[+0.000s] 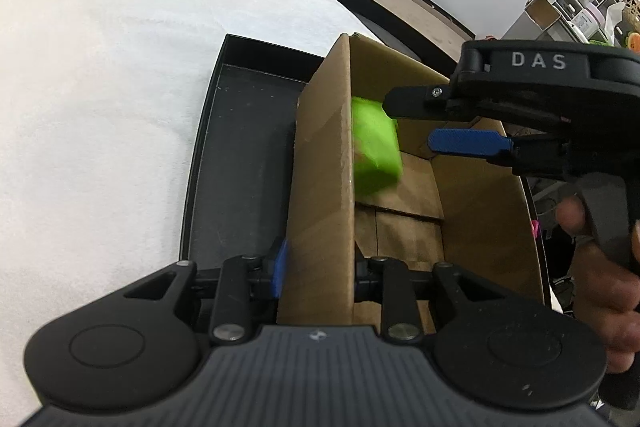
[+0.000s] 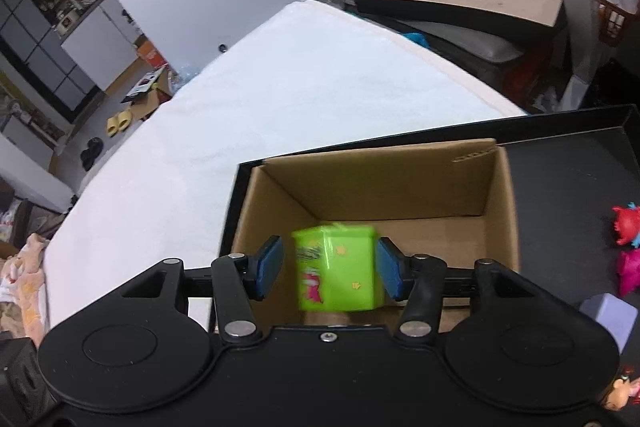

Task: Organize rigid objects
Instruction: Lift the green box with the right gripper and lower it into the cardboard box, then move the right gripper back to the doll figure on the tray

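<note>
- The open brown cardboard box (image 2: 400, 187) stands inside a shallow black tray (image 1: 240, 155) on a white towel-covered surface (image 1: 120, 87).
- The left gripper (image 1: 318, 267) is clamped on the box's near side wall: one blue pad (image 1: 280, 269) presses the outside of the wall and the other finger sits inside the box, with the cardboard squeezed between them.
- The right gripper (image 2: 330, 269) hangs over the box's open top, its jaws parted to either side of a small bright-green plastic box with star and cartoon stickers (image 2: 338, 267).
- The green box is blurred; a gap shows between it and the left blue pad (image 2: 270, 267), while the right pad is just beside or touching it, I cannot tell which.
- In the left wrist view the green box (image 1: 374, 147) is inside the cardboard box, close against the clamped wall and above the folded bottom flaps.
- Beside the cardboard box, red and pink toy figures (image 2: 628, 247) lie on the tray.
</note>
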`<act>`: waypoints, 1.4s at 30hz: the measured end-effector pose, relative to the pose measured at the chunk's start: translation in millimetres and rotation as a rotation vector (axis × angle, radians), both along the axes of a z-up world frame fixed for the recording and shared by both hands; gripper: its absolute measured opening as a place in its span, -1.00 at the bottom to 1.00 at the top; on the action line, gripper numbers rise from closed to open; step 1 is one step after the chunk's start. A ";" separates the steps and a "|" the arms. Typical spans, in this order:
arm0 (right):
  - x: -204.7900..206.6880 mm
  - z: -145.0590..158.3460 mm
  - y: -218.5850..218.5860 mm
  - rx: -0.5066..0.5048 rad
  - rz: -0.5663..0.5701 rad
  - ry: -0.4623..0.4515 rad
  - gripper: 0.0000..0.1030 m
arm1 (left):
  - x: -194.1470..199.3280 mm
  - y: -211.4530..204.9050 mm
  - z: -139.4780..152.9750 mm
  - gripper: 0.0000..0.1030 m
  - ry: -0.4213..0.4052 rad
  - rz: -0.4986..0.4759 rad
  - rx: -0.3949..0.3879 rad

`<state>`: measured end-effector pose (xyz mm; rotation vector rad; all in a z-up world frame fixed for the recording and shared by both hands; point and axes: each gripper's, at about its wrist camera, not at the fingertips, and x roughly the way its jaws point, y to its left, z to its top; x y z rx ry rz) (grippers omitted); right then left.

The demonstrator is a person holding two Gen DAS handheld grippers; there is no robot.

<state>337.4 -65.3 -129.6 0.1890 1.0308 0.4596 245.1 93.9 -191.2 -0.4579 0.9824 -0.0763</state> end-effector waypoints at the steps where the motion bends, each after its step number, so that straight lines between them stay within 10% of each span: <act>1: -1.2 1.2 -0.6 0.004 0.006 -0.001 0.01 | 0.1 -0.1 -0.1 -0.47 0.001 0.000 0.001; 42: -61.0 12.7 -197.1 -0.104 -0.259 0.016 0.29 | -9.7 -12.6 16.9 -0.38 -0.009 0.004 0.139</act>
